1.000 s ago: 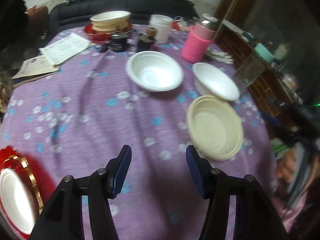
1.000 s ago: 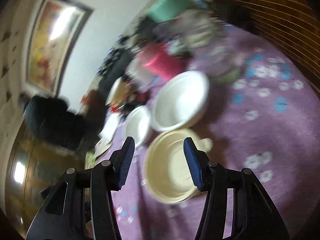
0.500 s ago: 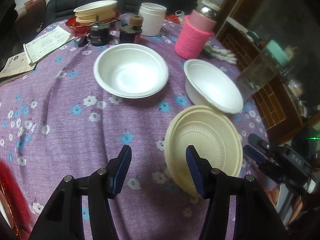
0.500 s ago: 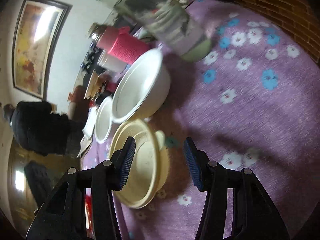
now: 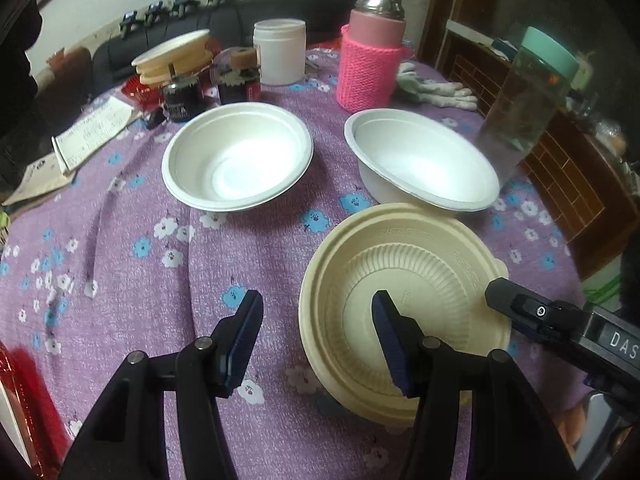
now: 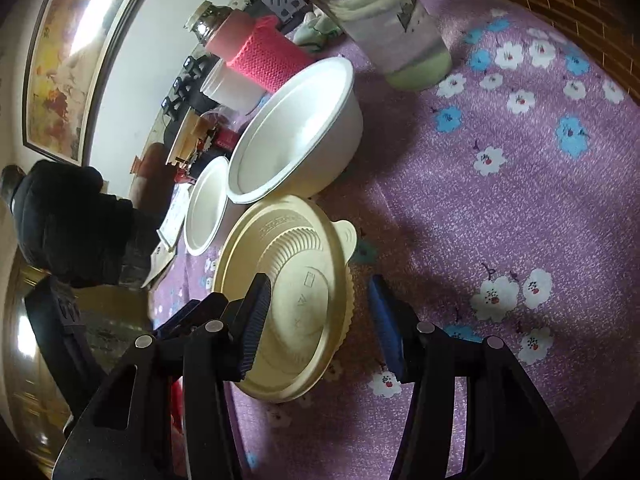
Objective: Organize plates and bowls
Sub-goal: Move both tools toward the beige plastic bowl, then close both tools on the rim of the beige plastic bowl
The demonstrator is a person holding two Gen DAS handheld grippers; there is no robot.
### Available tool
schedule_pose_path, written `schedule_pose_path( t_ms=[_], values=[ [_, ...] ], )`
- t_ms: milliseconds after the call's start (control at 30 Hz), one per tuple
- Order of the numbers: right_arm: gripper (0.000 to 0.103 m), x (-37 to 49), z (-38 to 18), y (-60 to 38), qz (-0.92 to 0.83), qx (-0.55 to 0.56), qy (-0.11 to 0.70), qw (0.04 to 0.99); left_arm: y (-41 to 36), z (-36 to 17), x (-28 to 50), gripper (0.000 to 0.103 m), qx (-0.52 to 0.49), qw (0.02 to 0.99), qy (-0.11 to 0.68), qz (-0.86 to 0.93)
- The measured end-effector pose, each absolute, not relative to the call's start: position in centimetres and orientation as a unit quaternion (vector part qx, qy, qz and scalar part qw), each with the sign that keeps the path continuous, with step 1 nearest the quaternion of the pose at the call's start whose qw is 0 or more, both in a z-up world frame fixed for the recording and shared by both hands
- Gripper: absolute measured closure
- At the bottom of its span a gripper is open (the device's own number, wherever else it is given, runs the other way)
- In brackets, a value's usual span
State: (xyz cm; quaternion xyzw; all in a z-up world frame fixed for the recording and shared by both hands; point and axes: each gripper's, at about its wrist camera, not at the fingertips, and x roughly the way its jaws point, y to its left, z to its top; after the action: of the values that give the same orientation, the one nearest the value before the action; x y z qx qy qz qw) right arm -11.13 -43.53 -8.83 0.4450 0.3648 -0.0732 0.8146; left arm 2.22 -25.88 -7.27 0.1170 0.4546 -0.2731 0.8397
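Fingers of your left gripper (image 5: 316, 336) stand apart, low over the purple tablecloth (image 5: 140, 304), its right finger above the near-left rim of the cream plate (image 5: 404, 272). Your right gripper (image 6: 320, 320), tilted sideways, is likewise spread, straddling that plate's right edge without gripping. Two white bowls (image 5: 238, 162) (image 5: 422, 158) lie just beyond.
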Motion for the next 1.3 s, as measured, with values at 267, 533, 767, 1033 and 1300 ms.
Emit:
schedule_pose_path(
  t_ms=[267, 533, 767, 1033, 1300],
  values=[
    [0.052, -10.4, -8.9, -43.2, -0.077, 0.436, 0.368, 0.817, -26.5, -7.7, 1.8, 0.046, 0.129, 0.846, 0.434, -0.281],
    [0.052, -10.3, -8.9, -43.2, -0.080, 0.434, 0.363, 0.821, -26.7, -8.6, 2.3, 0.046, 0.127, 0.843, 0.440, -0.282],
    [0.052, -10.3, -9.0, -43.2, -0.081, 0.436, 0.362, 0.820, -26.7, -9.5, 3.1, 0.046, 0.110, 0.836, 0.451, -0.291],
    [0.052, -10.0, -9.1, -43.2, -0.086, 0.433, 0.358, 0.823, -26.9, -10.9, 3.8, 0.046, 0.112, 0.818, 0.472, -0.310],
    [0.052, -10.0, -9.5, -43.3, -0.102, 0.437, 0.336, 0.828, -26.6, -11.3, 4.2, 0.046, 0.115, 0.810, 0.478, -0.320]
  ],
)
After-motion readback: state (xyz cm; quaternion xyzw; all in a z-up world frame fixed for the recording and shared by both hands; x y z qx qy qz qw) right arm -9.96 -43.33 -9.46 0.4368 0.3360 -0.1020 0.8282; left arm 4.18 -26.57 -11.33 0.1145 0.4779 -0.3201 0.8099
